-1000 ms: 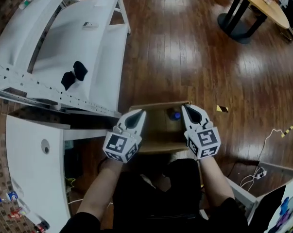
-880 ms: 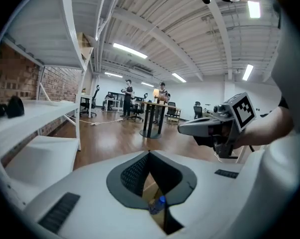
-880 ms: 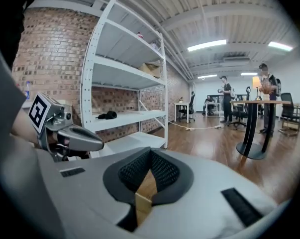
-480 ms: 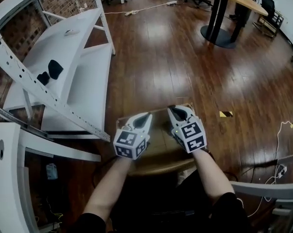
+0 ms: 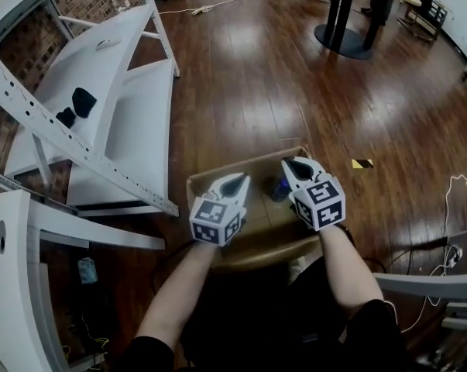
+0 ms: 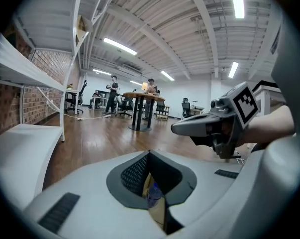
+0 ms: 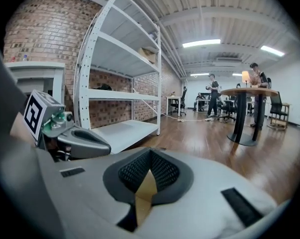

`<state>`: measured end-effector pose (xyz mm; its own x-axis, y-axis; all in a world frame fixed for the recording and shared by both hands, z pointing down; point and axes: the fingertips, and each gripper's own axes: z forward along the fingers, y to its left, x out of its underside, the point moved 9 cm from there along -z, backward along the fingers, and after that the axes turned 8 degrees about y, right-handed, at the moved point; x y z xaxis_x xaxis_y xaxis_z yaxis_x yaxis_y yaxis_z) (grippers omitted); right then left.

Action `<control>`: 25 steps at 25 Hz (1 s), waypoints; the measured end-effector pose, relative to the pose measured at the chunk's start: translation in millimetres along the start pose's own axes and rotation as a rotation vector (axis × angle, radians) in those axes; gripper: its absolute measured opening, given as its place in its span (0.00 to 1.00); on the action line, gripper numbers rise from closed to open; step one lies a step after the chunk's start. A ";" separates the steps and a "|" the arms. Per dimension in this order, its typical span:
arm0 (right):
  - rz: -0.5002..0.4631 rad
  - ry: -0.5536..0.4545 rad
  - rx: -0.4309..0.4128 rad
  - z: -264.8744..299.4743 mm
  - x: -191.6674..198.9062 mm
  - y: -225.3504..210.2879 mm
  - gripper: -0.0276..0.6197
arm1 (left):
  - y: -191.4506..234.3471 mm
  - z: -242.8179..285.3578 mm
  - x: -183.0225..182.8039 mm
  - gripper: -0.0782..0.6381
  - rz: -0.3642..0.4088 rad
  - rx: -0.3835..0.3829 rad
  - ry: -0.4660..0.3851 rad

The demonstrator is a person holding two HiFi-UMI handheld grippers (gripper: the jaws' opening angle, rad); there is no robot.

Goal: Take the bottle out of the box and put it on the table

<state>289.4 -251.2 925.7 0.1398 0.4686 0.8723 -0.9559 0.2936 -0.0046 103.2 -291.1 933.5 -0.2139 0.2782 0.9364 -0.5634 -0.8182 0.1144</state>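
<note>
Blue-capped bottle (image 5: 279, 188) sits in the cardboard box (image 5: 258, 217), seemingly upright; it lies just beside the right gripper (image 5: 290, 163) and farther from the left gripper (image 5: 242, 178) — both grippers' jaws are pressed together at the tips, so the right must open first.

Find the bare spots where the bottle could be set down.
Bare: the white shelf board beside the black items, and the wooden floor between box and table base. Crowded: inside the box, around the bottle, between left gripper and right gripper.
</note>
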 end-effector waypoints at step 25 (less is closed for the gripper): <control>0.270 0.034 0.136 -43.3 36.0 -103.5 0.05 | -39.1 186.9 103.7 0.20 0.140 0.206 0.270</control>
<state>404.6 -228.6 936.5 -0.1179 0.5433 0.8312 -0.9851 0.0415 -0.1668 252.2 -324.3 1088.2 -0.4960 0.2566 0.8296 -0.3474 -0.9342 0.0813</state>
